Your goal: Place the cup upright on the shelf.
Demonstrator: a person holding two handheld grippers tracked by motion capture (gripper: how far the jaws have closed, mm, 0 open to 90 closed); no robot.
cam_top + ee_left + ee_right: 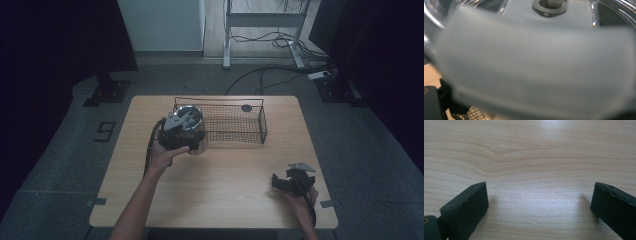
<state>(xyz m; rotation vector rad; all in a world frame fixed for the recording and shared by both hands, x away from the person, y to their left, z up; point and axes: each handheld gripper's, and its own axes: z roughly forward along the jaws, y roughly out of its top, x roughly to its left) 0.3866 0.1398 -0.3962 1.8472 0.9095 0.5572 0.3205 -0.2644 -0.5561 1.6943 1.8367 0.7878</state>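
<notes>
A clear round jar (194,129) with a shiny top hangs at the left front corner of the black wire basket (263,124). My left gripper (181,131) is shut on its side. In the left gripper view the jar (536,62) is a pale blur pressed up close, with a grey ring (549,6) at the top. Whether the jar's base touches the table, I cannot tell. My right gripper (282,181) rests low at the table's front right, open, with bare wood between its jaws (539,202).
A small dark disc (246,108) lies inside the basket near its back. The wooden table (225,180) has free room across its middle and front. Beyond the table are a desk frame (227,35) and cables (270,70) on the floor.
</notes>
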